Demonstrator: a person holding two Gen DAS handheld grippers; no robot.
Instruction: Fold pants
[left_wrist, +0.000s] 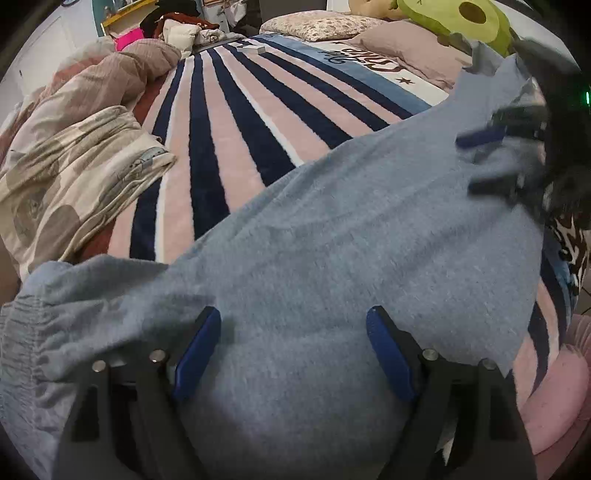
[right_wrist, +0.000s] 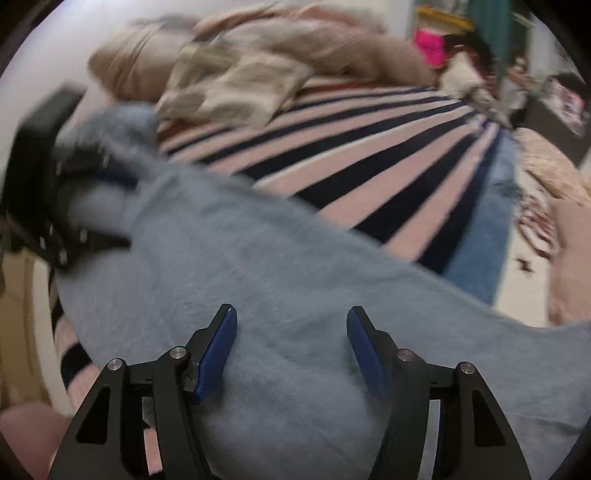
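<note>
- Underneath everything, the striped blanket covers the bed in pink and navy bands and gives a broad, flat surface for the folding.
- Across its near side lie the pants, pale blue and fleecy, spread in one long band; the gathered waistband shows at the lower left of the left wrist view, and the far end reaches up toward the pillows.
- Pushed off to the far side, a crumpled quilt sits bunched at the blanket's edge, probably shoved there to leave room.
- Closer in, the left gripper hangs over the cloth near the waistband end with its jaws spread wide; nothing is pinched, and whether the fingers touch the fleece I cannot tell.
- Further along the same garment, the right gripper points down at the cloth, jaws apart and empty; its view is smeared with motion blur.
- Judging by this, both tools are being lined up over the pants for a fresh grasp at two spots, so a fold can be lifted evenly.
</note>
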